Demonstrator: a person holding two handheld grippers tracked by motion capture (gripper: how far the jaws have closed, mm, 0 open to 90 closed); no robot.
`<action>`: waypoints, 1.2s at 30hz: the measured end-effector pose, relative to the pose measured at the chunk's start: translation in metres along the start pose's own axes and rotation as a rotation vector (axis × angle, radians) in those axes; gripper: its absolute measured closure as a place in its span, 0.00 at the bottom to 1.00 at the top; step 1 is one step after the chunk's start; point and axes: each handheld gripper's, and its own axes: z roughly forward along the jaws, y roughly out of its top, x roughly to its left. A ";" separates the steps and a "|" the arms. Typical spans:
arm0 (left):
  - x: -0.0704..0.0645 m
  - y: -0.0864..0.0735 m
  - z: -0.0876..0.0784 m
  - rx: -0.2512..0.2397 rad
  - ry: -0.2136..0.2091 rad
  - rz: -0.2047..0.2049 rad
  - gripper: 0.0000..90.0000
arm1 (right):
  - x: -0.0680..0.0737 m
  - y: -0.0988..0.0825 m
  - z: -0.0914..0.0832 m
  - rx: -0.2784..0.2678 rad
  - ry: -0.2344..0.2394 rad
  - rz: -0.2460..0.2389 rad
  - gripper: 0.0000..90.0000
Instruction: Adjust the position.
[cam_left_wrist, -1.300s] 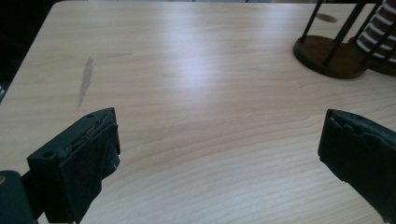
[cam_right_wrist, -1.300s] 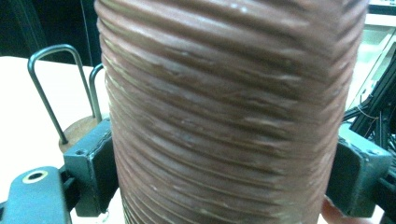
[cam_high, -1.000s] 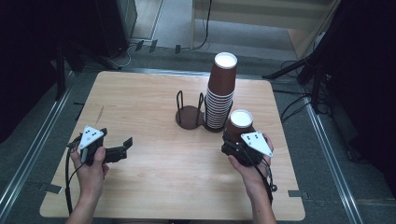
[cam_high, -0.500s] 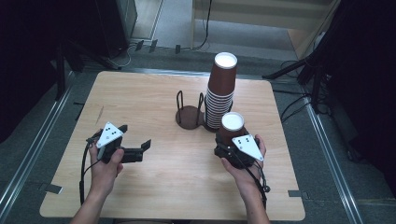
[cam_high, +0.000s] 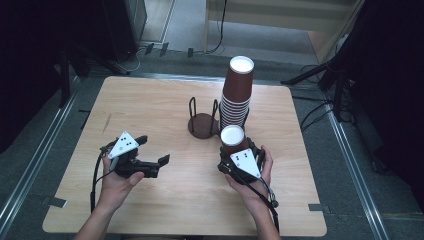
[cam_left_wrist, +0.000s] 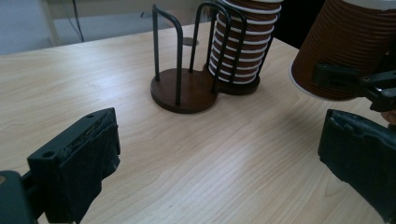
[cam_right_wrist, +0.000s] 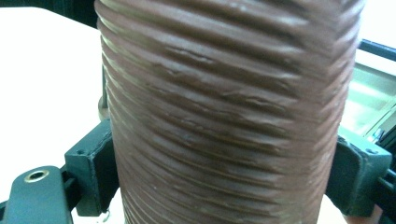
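My pale wooden table (cam_high: 165, 105) stands on grey flooring in a dim room. My left gripper (cam_high: 154, 165) hovers over it, jaws wide, empty. My right gripper (cam_high: 236, 156) clamps a brown ribbed cup (cam_high: 233, 139), bottom up, just before the cup stack (cam_high: 236, 95) in its wire holder (cam_high: 202, 120).

Your brown ribbed paper cup (cam_high: 233, 141) sits upside down, white base facing up, lifted just off the wooden table near its front right. The ridged wall runs in close horizontal ripples, and the white rim at the mouth points downward. The cup hangs slightly tilted, just in front of the tall stack of matching cups (cam_high: 236, 95).
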 end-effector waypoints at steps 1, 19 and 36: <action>0.000 0.000 0.001 0.003 -0.005 0.000 0.00 | 0.001 -0.001 0.000 -0.001 0.000 -0.013 0.15; -0.014 0.000 0.008 0.016 -0.093 0.043 0.02 | 0.026 -0.007 0.002 -0.029 -0.001 -0.208 0.15; -0.031 -0.001 0.015 0.053 -0.138 0.102 0.03 | 0.056 -0.011 -0.002 -0.074 0.043 -0.341 0.15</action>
